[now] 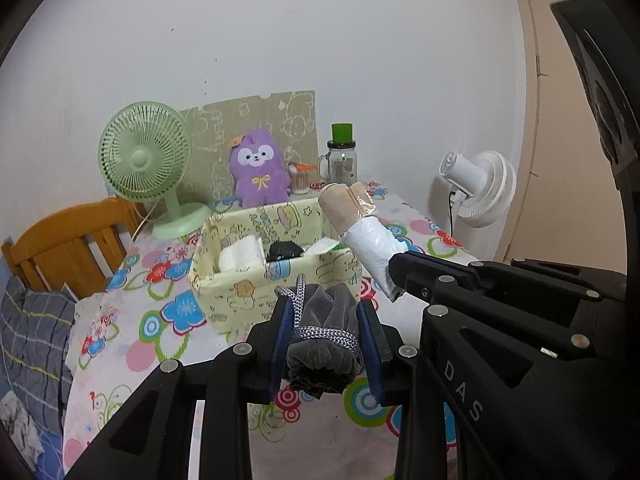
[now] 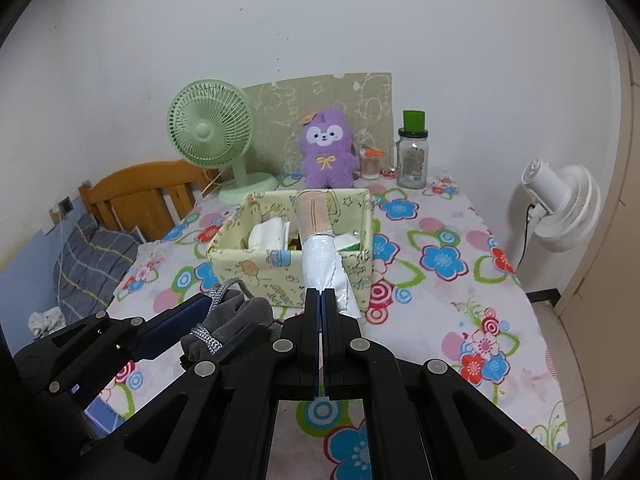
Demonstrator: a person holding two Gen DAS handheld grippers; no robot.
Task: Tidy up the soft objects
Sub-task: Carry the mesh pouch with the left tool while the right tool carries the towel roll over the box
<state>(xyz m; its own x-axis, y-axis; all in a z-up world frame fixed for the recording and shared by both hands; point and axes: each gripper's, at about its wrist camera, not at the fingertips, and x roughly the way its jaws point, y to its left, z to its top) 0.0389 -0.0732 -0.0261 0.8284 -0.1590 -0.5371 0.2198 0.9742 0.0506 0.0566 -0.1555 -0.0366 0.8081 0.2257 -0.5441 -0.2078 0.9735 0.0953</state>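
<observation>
The grey velvet pouch (image 1: 320, 332), bound with a braided cord (image 1: 328, 336), sits clamped between the left tongs (image 1: 326, 344), held above the surface (image 1: 160, 320) just in front of the yellow box (image 1: 240, 288). It looks light and squashy; gripping across its bunched middle seems safest, since the cord could slip. The right tongs (image 2: 321, 300) are pressed together on the white plastic end of a wrapped beige roll (image 2: 316, 216), which reaches over the box. The right view shows that roll's thin pinched edge; the left view shows the pouch's folds head-on.
</observation>
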